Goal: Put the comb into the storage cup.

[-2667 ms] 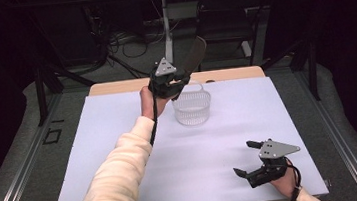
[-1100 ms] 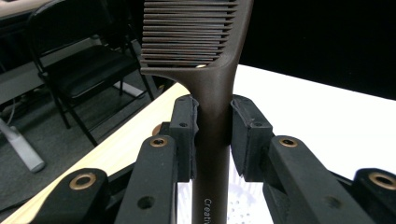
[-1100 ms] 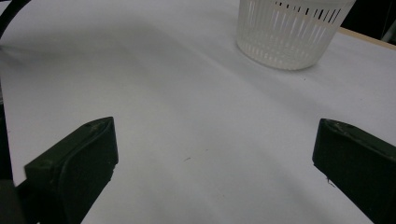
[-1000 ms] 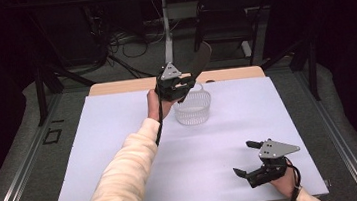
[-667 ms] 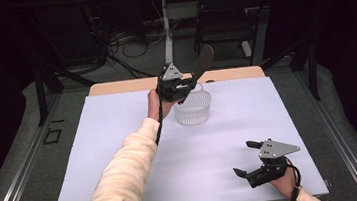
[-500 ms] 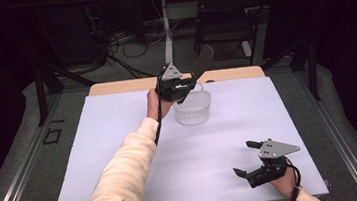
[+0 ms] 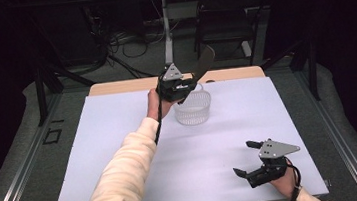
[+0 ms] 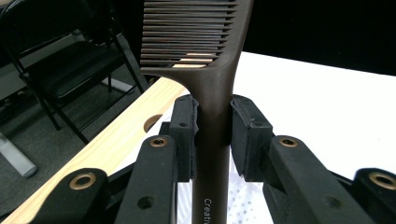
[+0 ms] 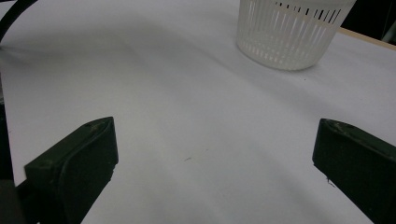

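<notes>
The brown comb [image 8: 212, 93] is up in the air, just over the white basket [image 7: 193, 108]. The left tongs [image 7: 181, 86] pinch its handle tight. The right tongs [image 7: 253, 159] rest wide open, holding nothing, near the front of the white tabletop [image 7: 119, 132], well apart from the basket.

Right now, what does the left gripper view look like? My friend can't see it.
The left gripper is shut on the handle of a brown comb, teeth at the top. Behind lie the white table cover and a wooden edge.
</notes>
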The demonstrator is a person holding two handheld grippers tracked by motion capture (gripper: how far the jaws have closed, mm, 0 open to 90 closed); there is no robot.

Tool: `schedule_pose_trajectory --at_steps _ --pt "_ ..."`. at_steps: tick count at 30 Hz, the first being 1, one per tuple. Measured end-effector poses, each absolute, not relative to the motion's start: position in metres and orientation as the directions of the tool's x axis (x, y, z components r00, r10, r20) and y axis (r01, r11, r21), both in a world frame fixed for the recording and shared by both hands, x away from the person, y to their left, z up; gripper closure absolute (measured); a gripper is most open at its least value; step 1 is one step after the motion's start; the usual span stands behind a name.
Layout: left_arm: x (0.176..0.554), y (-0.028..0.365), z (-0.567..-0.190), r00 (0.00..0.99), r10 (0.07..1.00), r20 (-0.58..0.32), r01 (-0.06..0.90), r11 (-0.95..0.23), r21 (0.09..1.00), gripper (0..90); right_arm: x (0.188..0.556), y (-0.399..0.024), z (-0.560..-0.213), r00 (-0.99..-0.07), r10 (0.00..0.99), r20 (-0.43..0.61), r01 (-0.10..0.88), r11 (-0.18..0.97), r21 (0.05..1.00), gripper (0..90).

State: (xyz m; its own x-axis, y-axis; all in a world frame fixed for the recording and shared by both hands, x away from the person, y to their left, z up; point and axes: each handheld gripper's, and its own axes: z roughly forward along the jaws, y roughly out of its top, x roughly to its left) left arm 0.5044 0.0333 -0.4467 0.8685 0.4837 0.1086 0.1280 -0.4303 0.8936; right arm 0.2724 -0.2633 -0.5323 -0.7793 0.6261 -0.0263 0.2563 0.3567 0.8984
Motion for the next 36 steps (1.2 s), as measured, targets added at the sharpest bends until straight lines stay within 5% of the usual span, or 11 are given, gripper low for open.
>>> schedule_pose_trajectory --at_steps 36 --pt "0.506 0.0308 -0.4547 0.887 0.442 0.131 0.106 -0.473 0.874 72.4 0.2719 -0.2623 -0.532 -0.781 0.624 -0.025 0.255 0.355 0.9 0.0"
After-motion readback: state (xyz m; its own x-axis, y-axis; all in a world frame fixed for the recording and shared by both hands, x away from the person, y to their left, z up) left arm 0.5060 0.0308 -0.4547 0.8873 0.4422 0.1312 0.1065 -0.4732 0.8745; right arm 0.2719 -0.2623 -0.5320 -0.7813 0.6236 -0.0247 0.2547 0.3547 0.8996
